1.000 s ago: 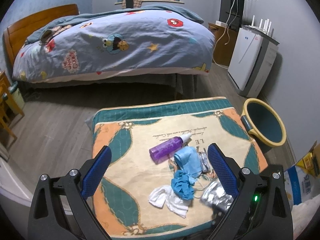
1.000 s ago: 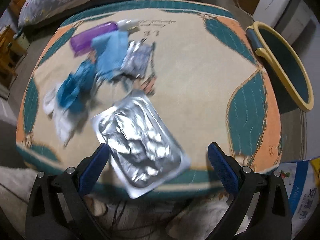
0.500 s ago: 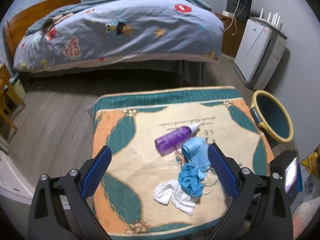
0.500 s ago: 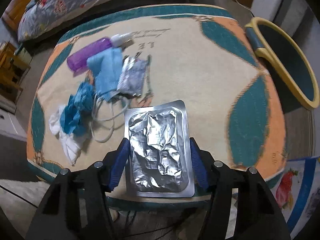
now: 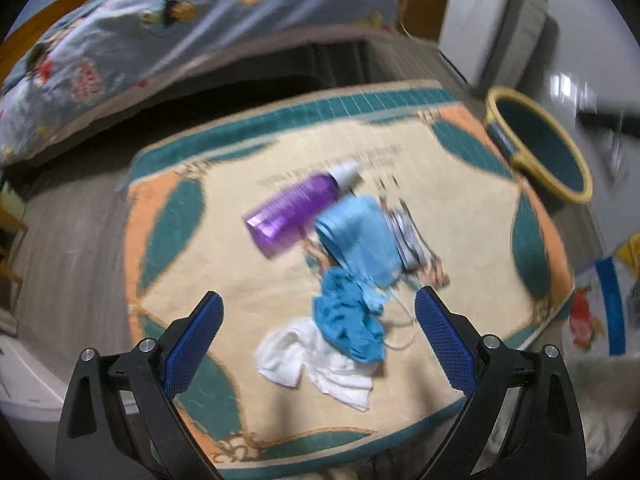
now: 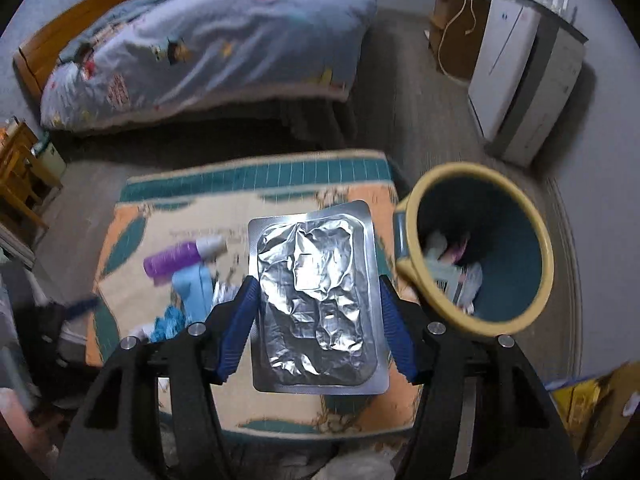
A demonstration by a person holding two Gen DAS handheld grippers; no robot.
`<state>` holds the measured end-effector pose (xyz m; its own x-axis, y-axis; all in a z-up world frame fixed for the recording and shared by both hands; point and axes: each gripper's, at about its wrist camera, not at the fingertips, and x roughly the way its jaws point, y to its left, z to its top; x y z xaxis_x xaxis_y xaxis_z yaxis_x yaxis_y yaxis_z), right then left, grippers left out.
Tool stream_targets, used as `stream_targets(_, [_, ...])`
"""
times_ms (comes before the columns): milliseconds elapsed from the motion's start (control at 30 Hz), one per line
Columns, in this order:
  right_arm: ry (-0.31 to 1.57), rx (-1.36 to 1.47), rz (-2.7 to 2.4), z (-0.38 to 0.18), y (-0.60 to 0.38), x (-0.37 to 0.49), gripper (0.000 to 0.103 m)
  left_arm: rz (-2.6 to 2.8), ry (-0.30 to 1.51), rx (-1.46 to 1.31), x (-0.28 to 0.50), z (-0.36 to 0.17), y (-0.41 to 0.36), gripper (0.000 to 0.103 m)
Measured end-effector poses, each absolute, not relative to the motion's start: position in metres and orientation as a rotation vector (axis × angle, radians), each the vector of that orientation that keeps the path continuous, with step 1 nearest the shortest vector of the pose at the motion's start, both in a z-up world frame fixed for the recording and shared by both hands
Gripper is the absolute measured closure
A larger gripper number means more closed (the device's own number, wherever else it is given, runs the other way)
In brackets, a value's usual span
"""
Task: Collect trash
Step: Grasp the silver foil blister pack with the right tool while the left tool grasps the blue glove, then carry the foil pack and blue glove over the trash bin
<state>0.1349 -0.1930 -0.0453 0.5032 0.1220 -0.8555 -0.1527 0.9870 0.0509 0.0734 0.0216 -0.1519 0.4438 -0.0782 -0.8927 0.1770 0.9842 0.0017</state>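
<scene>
- While the right gripper [image 6: 314,316] clamps the silver foil tray [image 6: 316,300] by its two long edges, that tray hangs above the near part of the patterned mat [image 6: 132,240], just left of the yellow-rimmed bin [image 6: 532,280].
- Some rubbish already lies inside the bin.
- Over at the left gripper [image 5: 318,336], the blue pads stand wide apart with nothing between them, above the near half of the mat.
- Under it lie a white tissue [image 5: 316,368] and a crumpled blue glove [image 5: 348,324], touching.
- Farther off lie a light blue mask [image 5: 360,236] and a purple bottle [image 5: 292,208] on its side.
- A small foil packet [image 5: 408,236] lies right of the mask.
- Beyond the mat stands a bed [image 6: 200,48].
</scene>
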Motion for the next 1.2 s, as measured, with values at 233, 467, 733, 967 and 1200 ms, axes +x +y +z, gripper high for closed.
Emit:
stream_targets(233, [1.057,0.114,0.212,-0.061,-0.206,0.152,0.044,-0.234,1.249,0.200,0.080,-0.190,0.000,0.063])
stream_targets(467, [1.069,0.157,0.206,-0.064,-0.223,0.167,0.044,-0.253,1.135,0.177,0.084,-0.153,-0.001,0.088])
stream_targets(733, [1.040,0.253,0.177,-0.053,-0.259,0.176,0.044,-0.360,0.928,0.191,0.083,-0.074,-0.033,0.088])
stream_targets(967, [0.999,0.295,0.136,-0.043,-0.286,0.183,0.044,-0.438,0.804,0.270,0.116,-0.009,-0.073,0.088])
stream_targets(1200, [0.988,0.330,0.041,-0.048,-0.335,0.194,0.044,-0.462,0.811,0.273,0.147,-0.029,-0.098,0.088])
